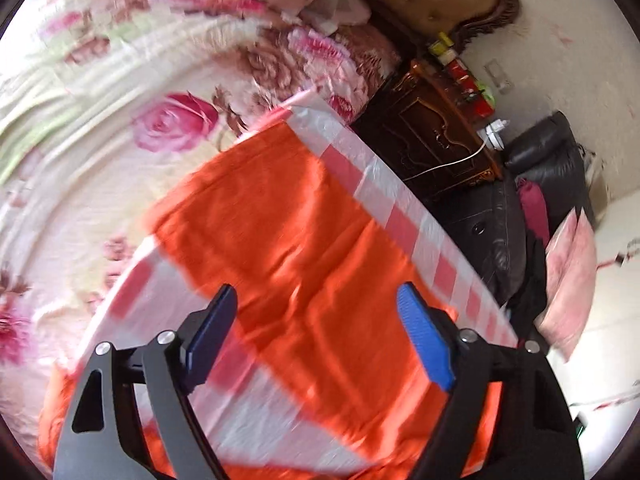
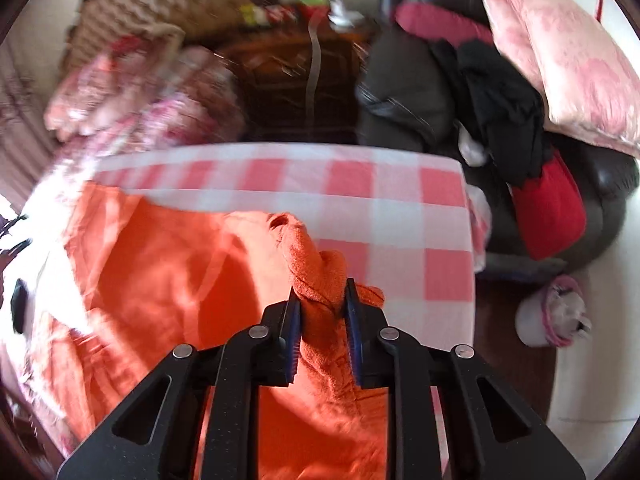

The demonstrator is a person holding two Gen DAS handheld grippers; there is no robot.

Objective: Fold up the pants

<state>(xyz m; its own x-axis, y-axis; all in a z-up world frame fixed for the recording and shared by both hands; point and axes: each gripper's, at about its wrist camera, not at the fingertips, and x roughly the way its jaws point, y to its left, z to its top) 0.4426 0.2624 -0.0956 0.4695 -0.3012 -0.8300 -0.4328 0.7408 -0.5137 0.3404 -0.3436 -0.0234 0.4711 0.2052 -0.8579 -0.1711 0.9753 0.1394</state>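
Note:
Orange pants (image 1: pixel 288 232) lie spread on a table under a pink and white checked cloth (image 1: pixel 384 200). My left gripper (image 1: pixel 316 300) hovers over them with its jaws wide apart, blue pads facing each other, nothing pinched between them. In the right wrist view the same orange pants (image 2: pixel 160 264) cover the left half of the checked cloth (image 2: pixel 400 216). A bunched fold of the fabric rises between the pads of my right gripper (image 2: pixel 322 292), which is shut on it near the middle of the table. Both pictures are blurred.
A bed with a rose-patterned cover (image 1: pixel 120 128) lies beyond the table. A dark wooden nightstand (image 1: pixel 432 136) and a black leather armchair (image 2: pixel 424 92) holding dark clothes and a pink pillow (image 2: pixel 568 56) stand past the far edge. A white bin (image 2: pixel 548 320) sits on the floor at right.

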